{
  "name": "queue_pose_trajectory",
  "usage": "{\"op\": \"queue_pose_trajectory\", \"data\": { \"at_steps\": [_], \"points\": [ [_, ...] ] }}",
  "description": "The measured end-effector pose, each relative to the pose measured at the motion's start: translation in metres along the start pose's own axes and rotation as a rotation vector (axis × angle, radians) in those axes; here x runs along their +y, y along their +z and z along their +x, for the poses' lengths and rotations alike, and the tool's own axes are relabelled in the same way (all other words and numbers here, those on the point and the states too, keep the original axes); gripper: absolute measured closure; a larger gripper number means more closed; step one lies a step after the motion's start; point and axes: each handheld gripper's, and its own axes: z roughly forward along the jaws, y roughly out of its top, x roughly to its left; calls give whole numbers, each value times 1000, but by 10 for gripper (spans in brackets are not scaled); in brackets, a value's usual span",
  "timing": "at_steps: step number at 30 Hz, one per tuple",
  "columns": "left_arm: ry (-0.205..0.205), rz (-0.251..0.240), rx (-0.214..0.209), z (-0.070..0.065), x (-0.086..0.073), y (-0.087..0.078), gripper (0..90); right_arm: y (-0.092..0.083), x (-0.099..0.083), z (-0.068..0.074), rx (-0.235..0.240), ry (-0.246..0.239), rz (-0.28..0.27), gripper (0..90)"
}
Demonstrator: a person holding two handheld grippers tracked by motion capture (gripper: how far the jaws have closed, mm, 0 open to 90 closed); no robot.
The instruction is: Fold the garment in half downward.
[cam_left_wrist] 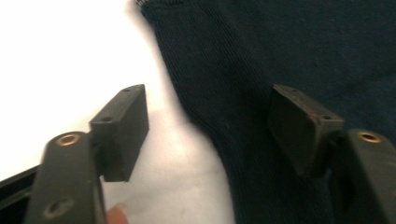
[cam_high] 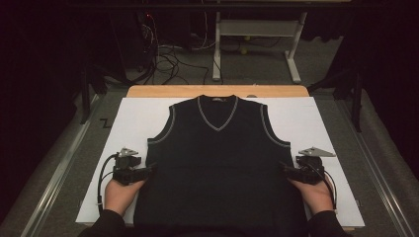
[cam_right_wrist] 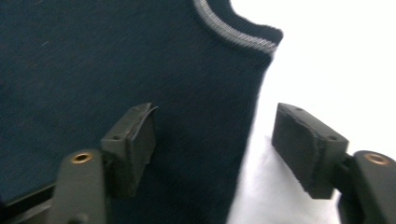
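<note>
1. A dark sleeveless vest (cam_high: 217, 163) with grey trim at the V-neck and armholes lies flat, front up, in the middle of the high view, its neck toward the top of the frame and its hem at the bottom edge.
2. It rests on a white sheet (cam_high: 133, 118) that covers the wooden worktop (cam_high: 148, 91).
3. The left tongs (cam_high: 150, 169) sit at the lower left of the high view, held by a hand (cam_high: 117, 195), their tips at the vest's left side edge.
4. In the left gripper view the left tongs (cam_left_wrist: 208, 126) stand apart: one jaw is over the white sheet, the other over the dark knit, with the vest's edge running between them. The pads do not press on the cloth.
5. The right tongs (cam_high: 283, 169) sit at the lower right of the high view, at the vest's right side edge.
6. In the right gripper view the right tongs (cam_right_wrist: 215, 140) are likewise apart, astride the vest's edge below the armhole trim (cam_right_wrist: 233, 35), not clamped.
</note>
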Motion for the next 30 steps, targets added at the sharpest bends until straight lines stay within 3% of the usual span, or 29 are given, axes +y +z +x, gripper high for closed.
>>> {"op": "queue_pose_trajectory", "data": {
  "at_steps": [3, 6, 7, 8, 14, 17, 19, 22, 30],
  "points": [
    [41, 11, 39, -5, 1, 2, 384, 3, 4, -2, -26, 5, 17, 350],
    [62, 6, 28, -9, 3, 5, 478, 5, 8, 2, -23, -20, 22, 459],
    [62, 6, 28, -9, 3, 5, 518, 5, 8, 2, -23, -20, 22, 459],
    [58, 5, 19, -10, 4, 6, 547, 7, 10, 6, -20, -35, 21, 541],
    [57, -1, -39, -7, 7, 9, 769, 10, 13, 11, 10, -54, 17, 810],
    [74, -10, -42, -8, 6, 8, 794, 9, 12, 14, -3, -81, 2, 841],
    [78, -36, -35, -6, 6, 3, 804, 5, 9, 15, 1, -73, -29, 849],
    [49, -88, -54, 1, 4, -9, 806, -7, 7, 13, 10, -70, -83, 853],
    [58, -122, -81, 2, -3, -29, 811, -29, -3, 13, 38, -85, -136, 854]
  ]
}}
